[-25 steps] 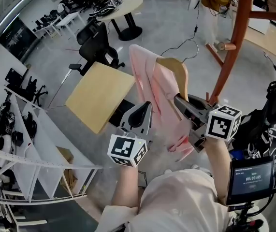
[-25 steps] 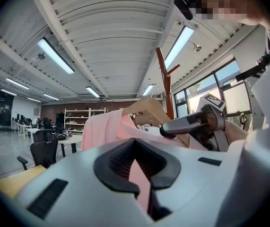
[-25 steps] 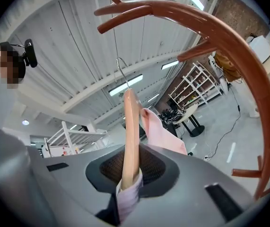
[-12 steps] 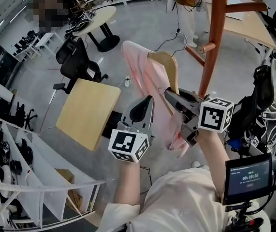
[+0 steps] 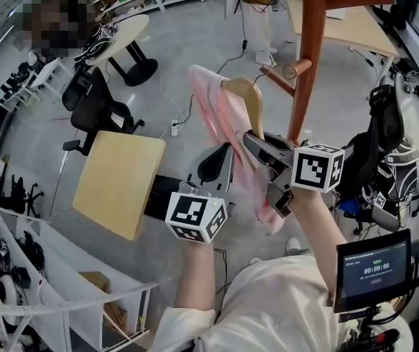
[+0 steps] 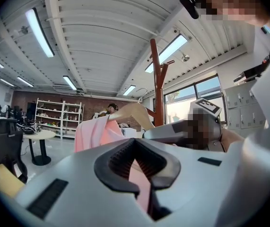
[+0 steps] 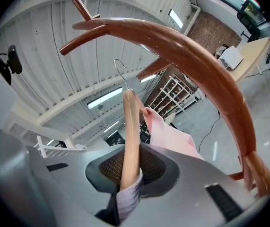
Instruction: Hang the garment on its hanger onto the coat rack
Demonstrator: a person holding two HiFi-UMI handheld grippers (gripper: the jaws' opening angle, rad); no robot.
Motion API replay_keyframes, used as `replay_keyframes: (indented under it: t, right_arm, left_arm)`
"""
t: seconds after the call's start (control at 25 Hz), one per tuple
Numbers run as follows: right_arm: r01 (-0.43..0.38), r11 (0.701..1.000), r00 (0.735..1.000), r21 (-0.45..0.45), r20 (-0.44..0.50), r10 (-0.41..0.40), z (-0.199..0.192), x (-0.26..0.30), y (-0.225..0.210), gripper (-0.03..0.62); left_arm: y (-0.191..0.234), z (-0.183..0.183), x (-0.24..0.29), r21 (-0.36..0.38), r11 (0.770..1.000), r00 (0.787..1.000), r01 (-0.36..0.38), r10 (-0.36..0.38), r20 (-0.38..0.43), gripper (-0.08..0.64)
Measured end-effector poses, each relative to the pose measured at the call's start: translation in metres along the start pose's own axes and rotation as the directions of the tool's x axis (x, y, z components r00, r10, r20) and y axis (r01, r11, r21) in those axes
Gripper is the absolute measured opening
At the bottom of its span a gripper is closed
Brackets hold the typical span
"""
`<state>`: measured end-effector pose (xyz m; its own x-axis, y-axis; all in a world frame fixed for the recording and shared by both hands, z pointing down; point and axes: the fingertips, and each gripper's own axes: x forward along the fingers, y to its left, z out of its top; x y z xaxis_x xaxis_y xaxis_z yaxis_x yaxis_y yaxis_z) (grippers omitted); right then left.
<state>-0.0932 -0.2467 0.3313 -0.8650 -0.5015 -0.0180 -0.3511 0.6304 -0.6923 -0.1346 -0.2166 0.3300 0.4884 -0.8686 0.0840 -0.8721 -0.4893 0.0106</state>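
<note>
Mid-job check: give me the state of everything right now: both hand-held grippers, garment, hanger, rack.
Left hand-held gripper: shut on the garment's pink fabric.
Right hand-held gripper: shut on the hanger's wooden arm.
Garment: draped on the hanger, held in the air.
Hanger: wire hook free, not yet on a peg.
Coat rack: upright, the pegs in view bare.

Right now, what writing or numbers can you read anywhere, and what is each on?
"00:00:06" as best it reads, on the small black screen at lower right.
The line above it: too small to read.
Black-and-white marker cubes: patterns only, no words.
</note>
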Motion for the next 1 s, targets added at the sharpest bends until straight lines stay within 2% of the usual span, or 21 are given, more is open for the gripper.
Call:
replay_keyframes:
  t: [0.48,1.0]
  right_arm:
    - [0.073,0.996,0.997,0.051,-0.017,-0.073,-0.009,-0.001,-0.031,0.058]
    - [0.099,0.991,0.995,0.094,-0.042,-0.095,-0.022,0.0,-0.035,0.058]
  left_arm:
    - [-0.012,-0.022,0.021,-0.04,0.998,0.998,0.051,-0.052,-0.025,0.005]
    - [-0.015,-0.029,0.026,-0.06,0.996,0.997,0.064,-0.066,-0.034,0.005]
